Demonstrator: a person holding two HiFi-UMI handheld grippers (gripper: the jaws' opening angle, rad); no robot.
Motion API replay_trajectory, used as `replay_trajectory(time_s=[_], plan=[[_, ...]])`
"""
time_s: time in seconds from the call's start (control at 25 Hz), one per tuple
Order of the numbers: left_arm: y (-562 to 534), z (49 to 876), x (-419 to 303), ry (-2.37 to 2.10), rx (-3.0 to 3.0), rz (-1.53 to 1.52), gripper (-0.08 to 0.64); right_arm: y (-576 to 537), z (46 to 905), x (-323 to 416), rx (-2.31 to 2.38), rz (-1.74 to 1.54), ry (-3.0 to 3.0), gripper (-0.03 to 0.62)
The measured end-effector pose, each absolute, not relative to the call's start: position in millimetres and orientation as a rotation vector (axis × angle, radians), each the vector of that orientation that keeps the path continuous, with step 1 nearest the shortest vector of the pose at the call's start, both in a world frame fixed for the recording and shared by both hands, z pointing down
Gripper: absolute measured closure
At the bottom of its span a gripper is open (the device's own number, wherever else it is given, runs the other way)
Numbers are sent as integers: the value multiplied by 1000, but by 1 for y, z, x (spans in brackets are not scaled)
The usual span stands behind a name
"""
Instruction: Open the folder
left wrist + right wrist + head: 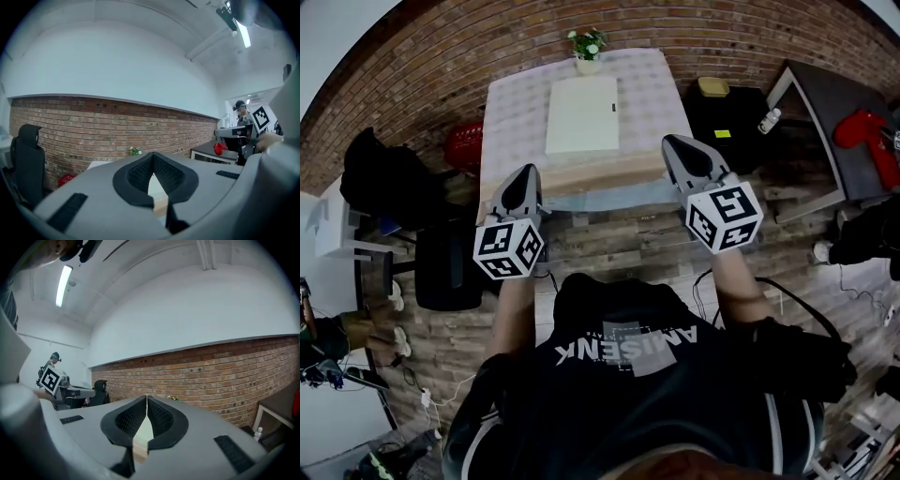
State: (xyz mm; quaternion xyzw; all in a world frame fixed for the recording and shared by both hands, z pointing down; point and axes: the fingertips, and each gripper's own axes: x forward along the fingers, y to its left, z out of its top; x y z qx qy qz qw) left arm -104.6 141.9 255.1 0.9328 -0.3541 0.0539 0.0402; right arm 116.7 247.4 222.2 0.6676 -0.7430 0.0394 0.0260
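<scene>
A tabletop (514,122) is standing with its far edge against a brick wall (441,56). A pale, faintly checked cloth (517,94) is covering most of it, leaving a strip of bare wood (591,173) showing along the near edge. A white folder (581,114) is lying flat on the cloth around the middle, its long sides running from the near edge toward the far edge. A small potted plant (587,49) is sitting at the middle of the far edge, just beyond the folder and apart from it.
</scene>
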Motion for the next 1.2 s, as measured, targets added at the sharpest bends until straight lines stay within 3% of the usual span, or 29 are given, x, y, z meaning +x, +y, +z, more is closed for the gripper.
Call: replay_trajectory(time_s=[1.2], plan=[[-102,375,-76,-621,3063,531,546,7,298,146,2262,397,-1990,551]])
